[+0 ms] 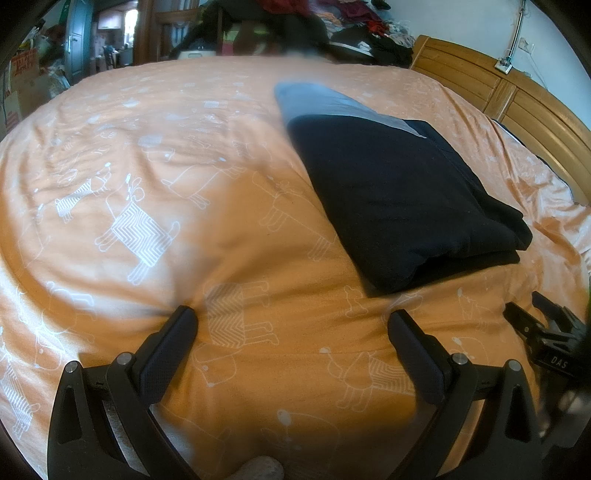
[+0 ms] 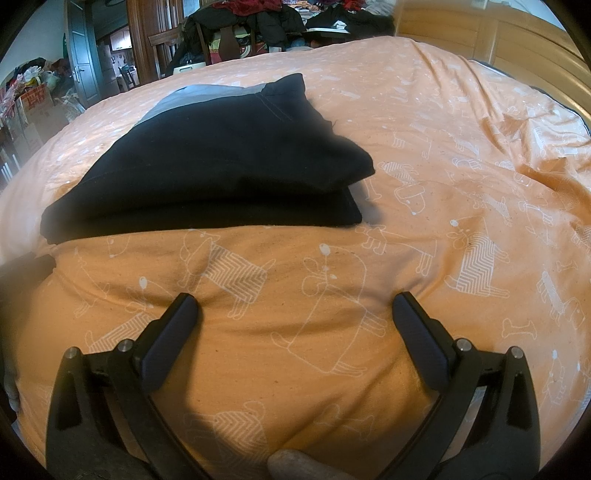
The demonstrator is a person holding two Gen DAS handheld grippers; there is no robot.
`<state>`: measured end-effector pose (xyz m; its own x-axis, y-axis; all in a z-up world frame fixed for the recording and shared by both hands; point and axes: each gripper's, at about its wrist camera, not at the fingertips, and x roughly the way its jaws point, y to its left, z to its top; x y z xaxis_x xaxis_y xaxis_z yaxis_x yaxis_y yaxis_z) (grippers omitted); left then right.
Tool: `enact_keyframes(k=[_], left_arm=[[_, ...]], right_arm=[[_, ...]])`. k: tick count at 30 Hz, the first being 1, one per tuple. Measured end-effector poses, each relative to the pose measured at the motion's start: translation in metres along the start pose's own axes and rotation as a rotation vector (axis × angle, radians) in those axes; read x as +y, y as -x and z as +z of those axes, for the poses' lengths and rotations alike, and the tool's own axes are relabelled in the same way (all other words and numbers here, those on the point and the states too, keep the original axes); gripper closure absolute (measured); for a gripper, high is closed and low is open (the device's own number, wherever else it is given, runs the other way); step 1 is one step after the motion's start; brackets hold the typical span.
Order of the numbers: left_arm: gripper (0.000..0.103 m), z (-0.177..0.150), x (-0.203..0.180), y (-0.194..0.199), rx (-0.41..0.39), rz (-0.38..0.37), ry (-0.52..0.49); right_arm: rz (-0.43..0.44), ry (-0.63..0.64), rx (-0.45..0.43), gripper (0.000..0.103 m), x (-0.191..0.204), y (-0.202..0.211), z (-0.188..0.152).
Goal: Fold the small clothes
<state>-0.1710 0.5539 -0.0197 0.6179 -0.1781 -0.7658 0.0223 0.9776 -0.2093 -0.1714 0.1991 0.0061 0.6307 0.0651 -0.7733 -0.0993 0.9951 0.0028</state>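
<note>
two grippers, left gripper (image 1: 291, 325) and right gripper (image 2: 295, 310), hover spread wide and empty over an orange bedspread (image 1: 147, 184); one folded black garment (image 1: 406, 199) lies at one o'clock of the left, clothes pile (image 1: 347, 26) and headboard (image 1: 498, 92) beyond.

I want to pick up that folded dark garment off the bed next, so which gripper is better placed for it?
The right gripper, probably. Its open jaws face the folded dark garment almost straight ahead, with the folded edge nearest. From the left gripper, also open, the garment sits off to the right.
</note>
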Motion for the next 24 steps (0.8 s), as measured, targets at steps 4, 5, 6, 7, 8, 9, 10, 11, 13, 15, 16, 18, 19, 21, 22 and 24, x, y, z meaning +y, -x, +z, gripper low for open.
enact_keyframes(k=[4, 5, 6, 7, 8, 9, 10, 11, 13, 15, 16, 18, 19, 21, 22, 24], left_arm=[[0.000, -0.0001, 0.0009, 0.0001, 0.000, 0.000, 0.000], [0.000, -0.0001, 0.0007, 0.0000, 0.000, 0.000, 0.000], [0.000, -0.0001, 0.0003, 0.0000, 0.000, 0.000, 0.000], [0.000, -0.0002, 0.0010, 0.0001, 0.000, 0.000, 0.000], [0.000, -0.0002, 0.0008, 0.0001, 0.000, 0.000, 0.000], [0.000, -0.0002, 0.0010, 0.0000, 0.000, -0.001, 0.001], [0.000, -0.0003, 0.0011, 0.0001, 0.000, 0.000, 0.001], [0.000, -0.0003, 0.0009, 0.0000, 0.000, 0.000, 0.000], [0.000, -0.0003, 0.0013, 0.0001, 0.000, -0.001, 0.001], [0.000, -0.0003, 0.0013, 0.0001, 0.000, -0.001, 0.001], [0.000, -0.0003, 0.0000, 0.0000, 0.000, -0.001, 0.001], [0.000, -0.0004, 0.0014, 0.0001, 0.000, -0.001, 0.001], [0.000, -0.0004, 0.0003, 0.0000, 0.000, -0.001, 0.001], [0.000, -0.0005, 0.0010, 0.0001, 0.000, -0.001, 0.001], [0.000, -0.0005, 0.0004, 0.0000, 0.000, -0.001, 0.001], [0.000, -0.0006, 0.0015, 0.0001, 0.000, -0.001, 0.001]], right_arm=[[0.000, 0.000, -0.001, 0.000, 0.0010, -0.0006, 0.0009], [0.000, 0.000, -0.001, 0.000, 0.0006, -0.0001, 0.0001], [0.000, -0.001, -0.001, 0.000, 0.0006, 0.0000, 0.0000], [0.000, -0.001, -0.001, 0.000, 0.0007, -0.0001, 0.0000], [0.000, -0.001, -0.001, 0.000, 0.0008, 0.0000, -0.0001], [-0.001, -0.001, -0.001, 0.000, 0.0008, 0.0001, -0.0002], [-0.001, -0.001, -0.001, 0.000, 0.0013, -0.0004, 0.0004], [-0.001, -0.001, -0.001, 0.000, 0.0009, 0.0001, -0.0004], [-0.001, -0.001, -0.001, 0.000, 0.0010, 0.0001, -0.0005], [-0.001, -0.001, -0.002, 0.000, 0.0010, 0.0003, -0.0008], [-0.002, -0.003, -0.003, 0.000, 0.0011, 0.0003, -0.0008], [-0.002, -0.003, -0.003, 0.000, 0.0011, 0.0003, -0.0010], [-0.002, -0.003, -0.003, 0.000, 0.0012, 0.0003, -0.0010], [-0.002, -0.003, -0.003, 0.000, 0.0012, 0.0005, -0.0012], [-0.002, -0.003, -0.003, 0.000, 0.0013, 0.0005, -0.0013], [-0.003, -0.003, -0.003, 0.000, 0.0016, 0.0003, -0.0010]])
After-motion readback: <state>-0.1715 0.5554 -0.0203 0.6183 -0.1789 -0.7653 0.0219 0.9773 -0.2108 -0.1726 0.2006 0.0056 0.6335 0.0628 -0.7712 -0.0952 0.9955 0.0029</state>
